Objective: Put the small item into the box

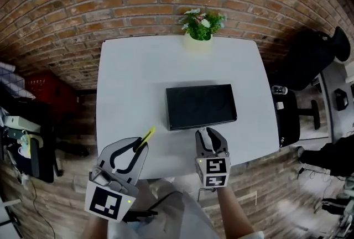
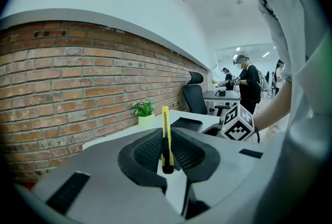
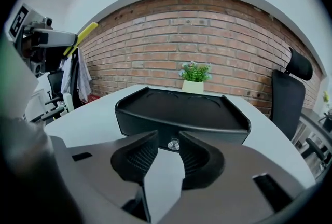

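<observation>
Head view – yellow utility knife (image 1: pixel 147 136) is being gripped by its lower end in the clenched left gripper (image 1: pixel 139 145), raised by the near edge of the white table (image 1: pixel 133 77), apart from the black box (image 1: pixel 201 106), which is looking closed. Right gripper (image 3: pixel 168 154) is being held with jaws apart, nothing gripped – the small knob (image 3: pixel 173 143) on the box front is sitting just between the tips. Likely best: knob is being pinched squarely and the box opened first, knife being carried over steadily afterwards.
</observation>
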{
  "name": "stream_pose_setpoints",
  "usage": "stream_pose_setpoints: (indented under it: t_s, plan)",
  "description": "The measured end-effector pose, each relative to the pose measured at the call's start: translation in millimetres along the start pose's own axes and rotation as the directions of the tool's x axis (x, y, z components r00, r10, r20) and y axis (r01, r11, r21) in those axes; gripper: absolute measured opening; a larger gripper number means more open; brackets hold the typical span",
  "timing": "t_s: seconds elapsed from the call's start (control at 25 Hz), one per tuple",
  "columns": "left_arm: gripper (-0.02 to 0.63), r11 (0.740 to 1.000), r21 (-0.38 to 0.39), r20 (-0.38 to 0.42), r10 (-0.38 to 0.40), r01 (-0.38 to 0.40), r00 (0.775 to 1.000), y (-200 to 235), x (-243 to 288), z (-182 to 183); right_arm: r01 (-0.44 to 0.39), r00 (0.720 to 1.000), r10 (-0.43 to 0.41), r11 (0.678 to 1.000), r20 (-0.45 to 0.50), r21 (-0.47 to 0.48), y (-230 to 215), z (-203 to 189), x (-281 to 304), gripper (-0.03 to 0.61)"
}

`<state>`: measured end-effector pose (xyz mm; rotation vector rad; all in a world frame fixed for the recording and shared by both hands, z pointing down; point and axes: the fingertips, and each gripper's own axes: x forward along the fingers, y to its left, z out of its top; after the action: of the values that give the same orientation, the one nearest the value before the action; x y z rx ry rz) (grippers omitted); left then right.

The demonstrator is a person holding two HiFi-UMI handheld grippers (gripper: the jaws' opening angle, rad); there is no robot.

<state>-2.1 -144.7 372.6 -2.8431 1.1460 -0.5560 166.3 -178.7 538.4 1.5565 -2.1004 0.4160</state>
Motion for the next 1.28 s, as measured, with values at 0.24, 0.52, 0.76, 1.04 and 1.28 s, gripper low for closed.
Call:
stream_pose_setpoints:
  t_s: [0.24, 0.52, 0.76, 1.04, 1.28]
  plan:
    - [0.06, 1.0, -0.006, -0.011, 0.003, -0.003, 1.0, -1, 1, -5, 0.018, 0.999, -0.017, 1.0, -0.031, 0.022, -5, -13, 12, 0.123]
    - [0.06, 1.0, -0.001, -0.016, -0.001, 0.001, 1.0, -2, 2, -5, 0.032, 0.999, -0.03, 0.999, -0.046, 0.041, -10, -16, 17, 0.097]
    - [0.06, 1.0, 0.012, -0.012, -0.017, 0.017, 1.0, -5, 2, -3, 0.029, 0.999, -0.027, 0.999, -0.045, 0.044, -8, -17, 13, 0.094]
    - [0.06, 0.998, 0.024, -0.009, -0.056, 0.056, 0.998, -12, 4, -1, 0.049, 0.998, -0.046, 0.996, -0.048, 0.074, -5, -27, -2, 0.094]
    - [0.06, 0.994, 0.037, 0.003, -0.099, 0.099, 0.995, -20, 8, 3, 0.059, 0.997, -0.054, 0.994, -0.062, 0.087, 0, -41, -21, 0.094]
